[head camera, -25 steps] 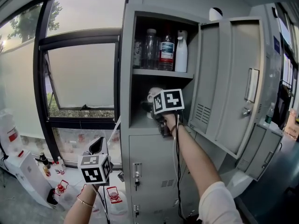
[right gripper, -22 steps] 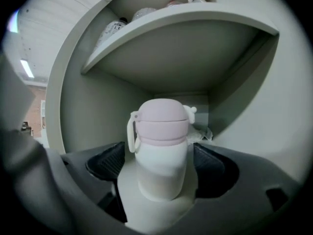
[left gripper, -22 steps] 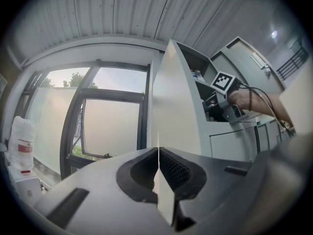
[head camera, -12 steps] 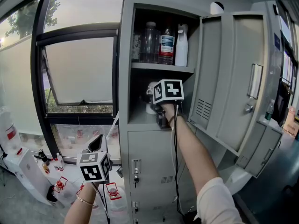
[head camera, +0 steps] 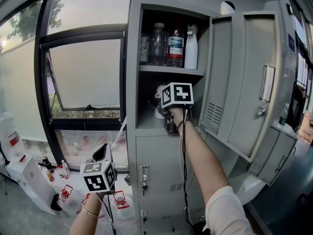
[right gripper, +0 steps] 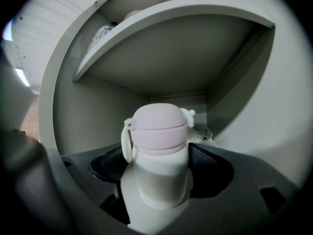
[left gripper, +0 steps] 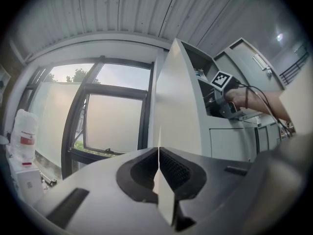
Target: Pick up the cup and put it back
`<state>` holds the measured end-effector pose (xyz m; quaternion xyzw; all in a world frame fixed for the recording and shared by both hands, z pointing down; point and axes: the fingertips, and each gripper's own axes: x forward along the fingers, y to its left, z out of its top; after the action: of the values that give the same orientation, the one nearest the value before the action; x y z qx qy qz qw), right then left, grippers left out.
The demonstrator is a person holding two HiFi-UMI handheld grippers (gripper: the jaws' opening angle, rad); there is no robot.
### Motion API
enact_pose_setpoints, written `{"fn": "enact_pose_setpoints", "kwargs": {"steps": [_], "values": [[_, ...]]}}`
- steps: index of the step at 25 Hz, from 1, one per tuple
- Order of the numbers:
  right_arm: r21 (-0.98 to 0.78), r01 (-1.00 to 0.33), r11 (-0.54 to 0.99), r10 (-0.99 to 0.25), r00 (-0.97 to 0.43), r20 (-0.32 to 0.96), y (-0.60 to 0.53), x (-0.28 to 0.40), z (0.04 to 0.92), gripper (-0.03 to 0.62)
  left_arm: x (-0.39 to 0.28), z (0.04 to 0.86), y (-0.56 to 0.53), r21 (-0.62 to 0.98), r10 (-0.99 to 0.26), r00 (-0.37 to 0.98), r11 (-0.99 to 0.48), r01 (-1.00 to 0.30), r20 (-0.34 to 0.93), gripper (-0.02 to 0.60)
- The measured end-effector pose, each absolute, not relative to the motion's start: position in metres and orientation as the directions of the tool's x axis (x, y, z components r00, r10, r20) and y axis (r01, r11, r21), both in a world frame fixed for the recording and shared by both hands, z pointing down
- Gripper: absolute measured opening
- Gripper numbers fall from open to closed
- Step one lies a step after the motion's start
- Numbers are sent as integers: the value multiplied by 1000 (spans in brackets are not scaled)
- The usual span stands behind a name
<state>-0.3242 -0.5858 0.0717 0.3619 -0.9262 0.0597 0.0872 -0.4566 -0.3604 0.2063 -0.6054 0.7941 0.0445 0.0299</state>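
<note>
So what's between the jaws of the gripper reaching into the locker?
A white cup with a pink lid, shown in the right gripper view. The right gripper has just been closing its jaws around it; whether they press yet is unclear.

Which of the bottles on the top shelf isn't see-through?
The opaque white plastic bottle at the right end. The clear labelled bottle beside it and the plain clear bottle further left are transparent.

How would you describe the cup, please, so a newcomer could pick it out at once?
Start at the grey locker, door open, beside the window. The cup stands inside, under the shelf of bottles. Unlike those tall clear bottles and the white spray bottle, it is squat: white body, pale pink lid, side loop.
</note>
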Motion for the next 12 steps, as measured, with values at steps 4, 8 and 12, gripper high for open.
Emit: {"fn": "enact_pose_setpoints", "kwargs": {"steps": [4,8,12], "values": [[-46,-688,725,-667,-717,202,-587,-323,71,362,-459,209,-357,46,-957,-272,269,-962,-97,9],[-31,-678,734,-659,-723,208,-584,-322,72,353,-460,211,-352,49,-956,-277,273,-961,-95,9],[15,-684,730,-672,-713,198,-578,-319,71,348,-462,210,-348,53,-955,-279,275,-960,-97,9]]}}
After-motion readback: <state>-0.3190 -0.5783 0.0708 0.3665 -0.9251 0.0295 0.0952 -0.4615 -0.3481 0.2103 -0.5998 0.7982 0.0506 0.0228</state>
